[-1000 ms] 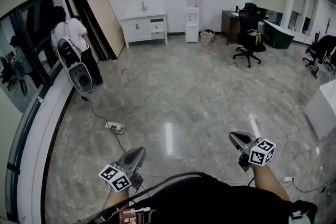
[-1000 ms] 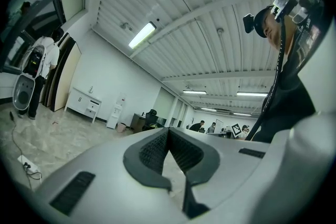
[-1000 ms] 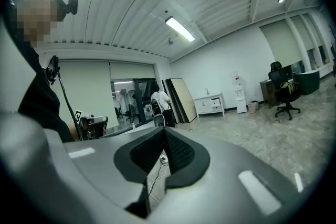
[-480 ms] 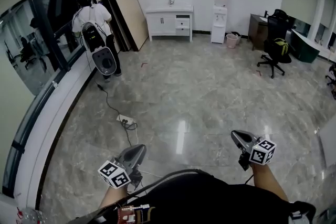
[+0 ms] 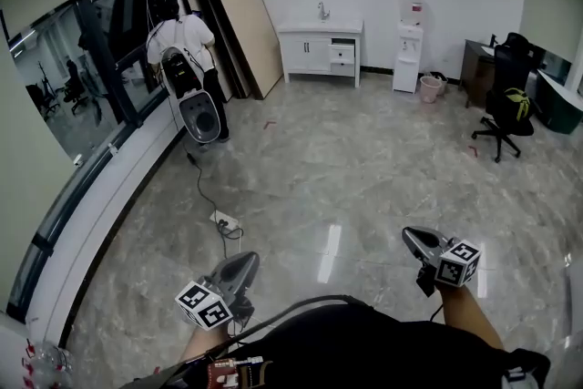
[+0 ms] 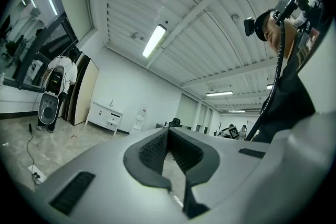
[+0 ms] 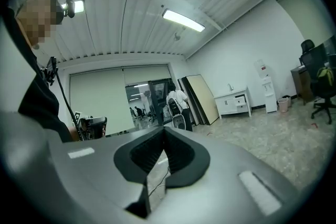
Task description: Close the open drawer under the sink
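Observation:
The white sink cabinet (image 5: 319,50) stands against the far wall, a tap on top. One drawer (image 5: 342,53) on its right side sticks out a little. The cabinet also appears small and distant in the left gripper view (image 6: 105,115) and the right gripper view (image 7: 234,103). My left gripper (image 5: 248,258) is low in the head view, held level near my body, jaws shut and empty. My right gripper (image 5: 408,234) is level at the lower right, also shut with nothing in it. Both are far from the cabinet, across a wide stretch of marble floor.
A person with a backpack (image 5: 187,59) stands by the window at left. Large boards (image 5: 241,18) lean on the wall beside the cabinet. A water dispenser (image 5: 408,27), a bin (image 5: 429,88) and an office chair (image 5: 506,109) are at right. A power strip with cable (image 5: 223,221) lies ahead of me.
The view has advanced and swung: the cabinet, boards and person have shifted right and look larger. Both grippers keep their places in the head view and stay shut.

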`<state>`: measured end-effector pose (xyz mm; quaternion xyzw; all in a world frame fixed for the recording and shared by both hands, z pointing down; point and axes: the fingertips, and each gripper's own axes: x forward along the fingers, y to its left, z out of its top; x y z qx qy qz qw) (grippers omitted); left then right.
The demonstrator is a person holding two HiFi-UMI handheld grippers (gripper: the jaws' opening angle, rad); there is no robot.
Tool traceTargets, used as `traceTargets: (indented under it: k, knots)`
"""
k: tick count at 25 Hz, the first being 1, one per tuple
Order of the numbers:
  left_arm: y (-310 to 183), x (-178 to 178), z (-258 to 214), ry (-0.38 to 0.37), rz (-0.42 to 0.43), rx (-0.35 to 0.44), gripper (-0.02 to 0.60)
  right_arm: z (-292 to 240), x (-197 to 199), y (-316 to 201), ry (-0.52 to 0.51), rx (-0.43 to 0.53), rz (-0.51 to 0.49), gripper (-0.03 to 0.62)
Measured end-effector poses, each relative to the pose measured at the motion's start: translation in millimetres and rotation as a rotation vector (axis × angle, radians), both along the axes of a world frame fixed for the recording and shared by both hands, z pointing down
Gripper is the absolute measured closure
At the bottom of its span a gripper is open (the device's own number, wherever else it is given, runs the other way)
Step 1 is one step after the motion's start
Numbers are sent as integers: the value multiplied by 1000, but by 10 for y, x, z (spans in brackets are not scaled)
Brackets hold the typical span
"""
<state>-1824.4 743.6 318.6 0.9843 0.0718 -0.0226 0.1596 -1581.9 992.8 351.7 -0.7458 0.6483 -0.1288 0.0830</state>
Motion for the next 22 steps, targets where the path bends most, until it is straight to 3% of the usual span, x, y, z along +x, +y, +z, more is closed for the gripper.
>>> traceTargets:
  k: [6, 13, 22]
  knots:
    - [145, 653, 50, -42, 42, 7, 581, 189, 538, 236, -39, -4, 31, 592]
    - [-53, 1397, 202, -44, 128, -12, 581, 307, 1023, 251, -62, -30, 124, 592]
    - [-1119, 2381, 131, -15, 268, -25, 581, 136, 1725, -440, -53, -39, 298, 592]
